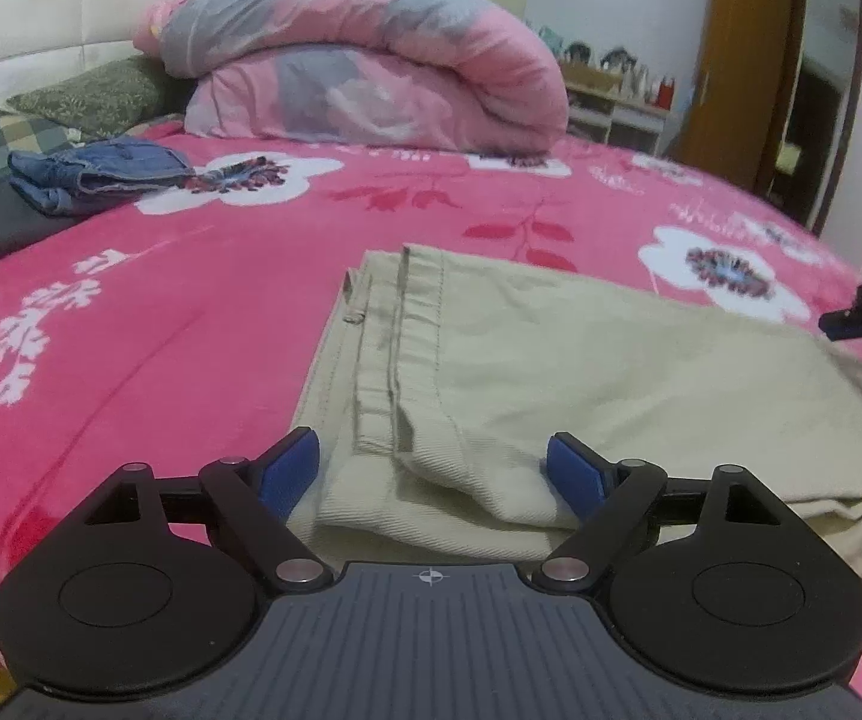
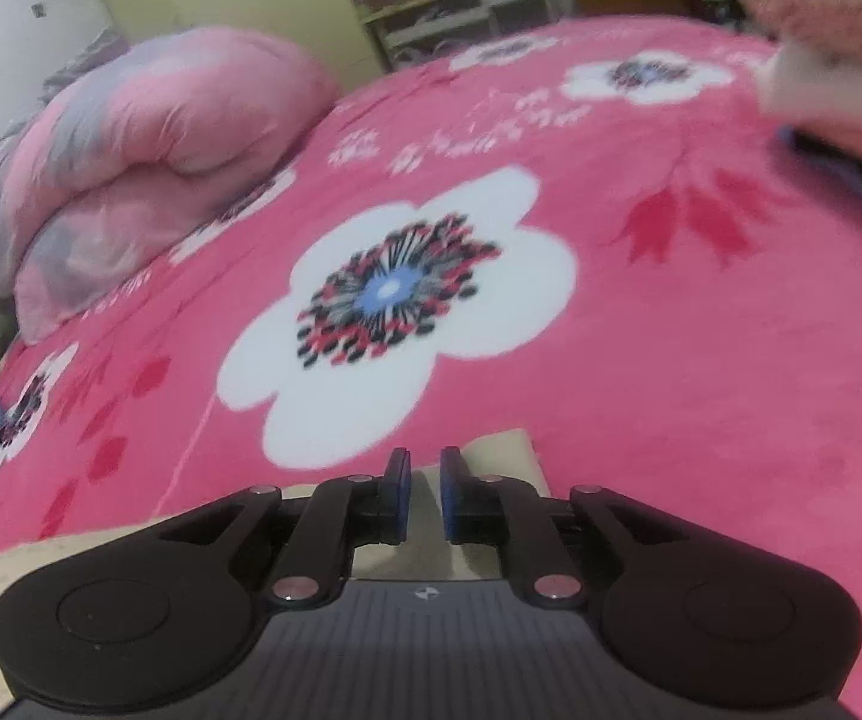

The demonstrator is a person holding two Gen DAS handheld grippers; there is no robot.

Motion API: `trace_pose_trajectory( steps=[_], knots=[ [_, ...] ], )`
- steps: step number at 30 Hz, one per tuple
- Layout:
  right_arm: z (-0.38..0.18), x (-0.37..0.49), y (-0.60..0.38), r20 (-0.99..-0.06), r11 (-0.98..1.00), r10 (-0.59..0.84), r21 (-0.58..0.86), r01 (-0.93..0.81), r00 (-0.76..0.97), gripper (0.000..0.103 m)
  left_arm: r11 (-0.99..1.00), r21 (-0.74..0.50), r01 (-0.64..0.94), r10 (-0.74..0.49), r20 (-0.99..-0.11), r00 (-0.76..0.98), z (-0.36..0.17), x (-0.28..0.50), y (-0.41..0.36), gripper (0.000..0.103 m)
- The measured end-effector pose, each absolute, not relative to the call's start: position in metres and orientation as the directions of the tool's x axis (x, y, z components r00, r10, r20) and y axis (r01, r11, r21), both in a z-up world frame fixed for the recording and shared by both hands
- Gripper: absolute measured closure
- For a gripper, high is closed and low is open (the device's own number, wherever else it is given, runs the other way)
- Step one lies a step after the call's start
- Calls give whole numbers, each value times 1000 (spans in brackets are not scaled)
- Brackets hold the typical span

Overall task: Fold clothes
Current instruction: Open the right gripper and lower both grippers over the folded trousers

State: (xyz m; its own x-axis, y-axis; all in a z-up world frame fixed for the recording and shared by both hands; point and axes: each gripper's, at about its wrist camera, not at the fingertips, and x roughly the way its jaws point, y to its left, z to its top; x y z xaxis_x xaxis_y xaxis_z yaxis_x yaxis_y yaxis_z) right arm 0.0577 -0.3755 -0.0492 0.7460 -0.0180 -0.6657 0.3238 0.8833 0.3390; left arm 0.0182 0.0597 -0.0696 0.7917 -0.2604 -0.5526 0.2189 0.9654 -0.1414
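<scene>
- Far left on the pink flowered bedspread [image 1: 191, 312] sit a folded pair of jeans [image 1: 101, 171] and a dark folded garment [image 1: 5, 219]; I judge these are finished pieces, stacked out of the way so the middle of the bed stays free for folding.
- My left gripper [image 1: 431, 471] is released, its jaws standing wide, with nothing pinched. The near folded edge of the beige trousers [image 1: 611, 372] lies between the blue pads [image 1: 287, 471], which do not press on it.
- I read this as the cloth set down after a fold: hem and waistband lie one over the other at the trousers' left end.
- The trousers spread from my left gripper away toward the far right, flat on the bedspread.
- My right gripper [image 2: 422, 495] is nearly clenched, only a narrow gap between its pads. A corner of the beige trousers shows just under and beyond the tips, but I cannot tell whether any cloth is caught.
- At the far back the rolled quilt [image 1: 371, 54] is well apart.
</scene>
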Motion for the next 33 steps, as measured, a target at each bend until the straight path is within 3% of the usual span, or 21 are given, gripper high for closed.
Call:
trace_pose_trajectory(
  steps=[7, 15, 19, 24, 30, 33],
  knots=[
    [-23, -1, -310, -557, 906, 163, 411, 99, 814, 90, 961, -192, 198, -269, -488, 831, -61, 4, 75, 28],
    [-38, -30, -254, -601, 932, 178, 357, 63, 779, 89, 964, -172, 201, -261, -501, 825, -58, 2, 73, 59],
    [-44, -33, -252, -619, 923, 182, 374, 83, 764, 88, 971, -131, 200, -239, -487, 840, -55, 0, 69, 66],
    [-43, -39, -254, -620, 919, 176, 383, 99, 765, 86, 979, -36, 201, -195, -462, 865, -52, -11, 59, 67],
    [-33, -45, -239, -597, 930, 211, 366, 29, 774, 86, 984, -25, 178, -171, -432, 885, -44, -13, 61, 65],
    [-29, -49, -219, -579, 943, 241, 329, -47, 779, 86, 978, -52, 200, -202, -454, 868, -39, -7, 56, 55]
  ],
)
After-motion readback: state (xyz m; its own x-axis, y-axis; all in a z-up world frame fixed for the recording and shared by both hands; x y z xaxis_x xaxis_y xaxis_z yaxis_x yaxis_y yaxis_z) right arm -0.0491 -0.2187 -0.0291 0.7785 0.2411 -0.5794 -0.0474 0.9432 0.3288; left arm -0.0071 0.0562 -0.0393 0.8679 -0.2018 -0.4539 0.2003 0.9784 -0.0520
